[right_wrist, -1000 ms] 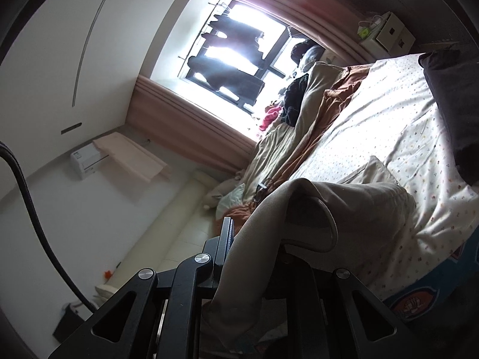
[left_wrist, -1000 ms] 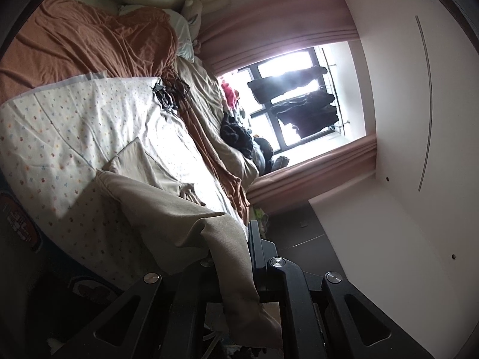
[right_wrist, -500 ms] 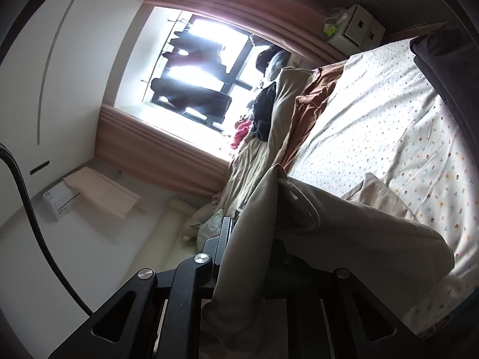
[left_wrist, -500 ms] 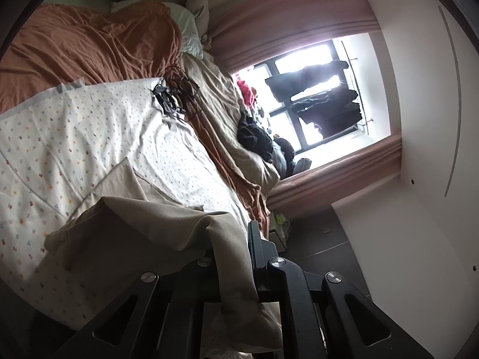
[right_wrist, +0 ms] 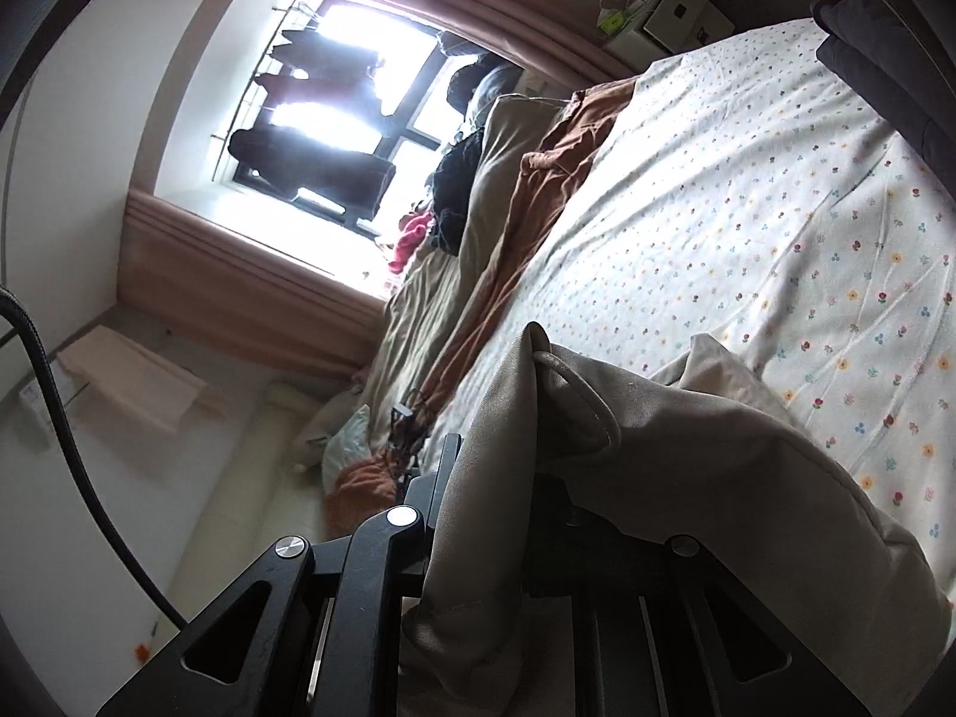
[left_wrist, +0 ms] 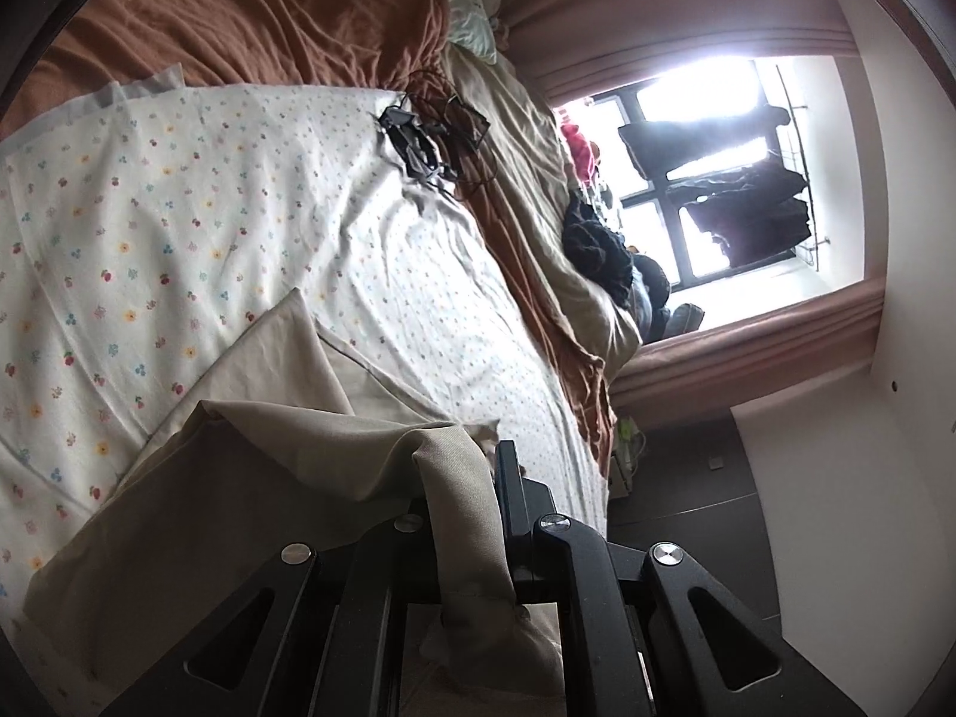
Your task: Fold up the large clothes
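both the left gripper [left_wrist: 472,478] and right gripper [right_wrist: 496,466] clamp the beige garment [left_wrist: 251,478], which trails ahead onto the bed [left_wrist: 179,209].

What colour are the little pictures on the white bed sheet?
The bed sheet has tiny flowers and fruit in red, yellow and blue, clearest in the left wrist view.

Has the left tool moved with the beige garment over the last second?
Yes. The left tool carried the beige garment forward over the flowered sheet, nearer the black cables.
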A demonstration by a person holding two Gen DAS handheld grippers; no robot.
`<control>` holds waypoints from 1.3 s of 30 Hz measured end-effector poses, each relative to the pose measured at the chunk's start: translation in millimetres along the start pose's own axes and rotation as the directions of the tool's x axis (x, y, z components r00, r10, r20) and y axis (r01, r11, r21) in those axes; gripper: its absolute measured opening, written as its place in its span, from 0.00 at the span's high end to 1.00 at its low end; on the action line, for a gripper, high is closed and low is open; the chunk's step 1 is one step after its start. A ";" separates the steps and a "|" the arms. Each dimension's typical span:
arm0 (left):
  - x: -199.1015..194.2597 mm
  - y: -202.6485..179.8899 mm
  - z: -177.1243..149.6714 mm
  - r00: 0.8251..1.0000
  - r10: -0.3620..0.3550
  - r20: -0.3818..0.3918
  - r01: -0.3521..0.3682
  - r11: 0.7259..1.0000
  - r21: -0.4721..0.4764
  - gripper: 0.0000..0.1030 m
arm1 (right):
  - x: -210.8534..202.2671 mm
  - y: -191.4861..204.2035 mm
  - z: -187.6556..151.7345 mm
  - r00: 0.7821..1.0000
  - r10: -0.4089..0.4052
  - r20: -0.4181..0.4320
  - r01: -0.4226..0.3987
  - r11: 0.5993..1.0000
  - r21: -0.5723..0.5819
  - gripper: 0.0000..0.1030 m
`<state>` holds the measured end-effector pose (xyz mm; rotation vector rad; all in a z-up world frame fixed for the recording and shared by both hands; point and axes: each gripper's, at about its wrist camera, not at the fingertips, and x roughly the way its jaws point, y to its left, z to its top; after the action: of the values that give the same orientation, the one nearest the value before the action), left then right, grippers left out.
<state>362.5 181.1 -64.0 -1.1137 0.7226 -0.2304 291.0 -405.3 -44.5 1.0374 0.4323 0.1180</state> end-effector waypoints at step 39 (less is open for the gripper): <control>-57.1 79.2 -37.1 0.983 0.180 0.024 -0.178 0.981 -0.074 0.21 | 133.4 87.6 -142.7 0.876 -0.341 -0.341 0.182 0.889 -0.421 0.42</control>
<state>281.9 218.4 -119.0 -1.1102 0.8034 -0.0346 364.5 -206.0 -70.4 0.5565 0.8952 0.1636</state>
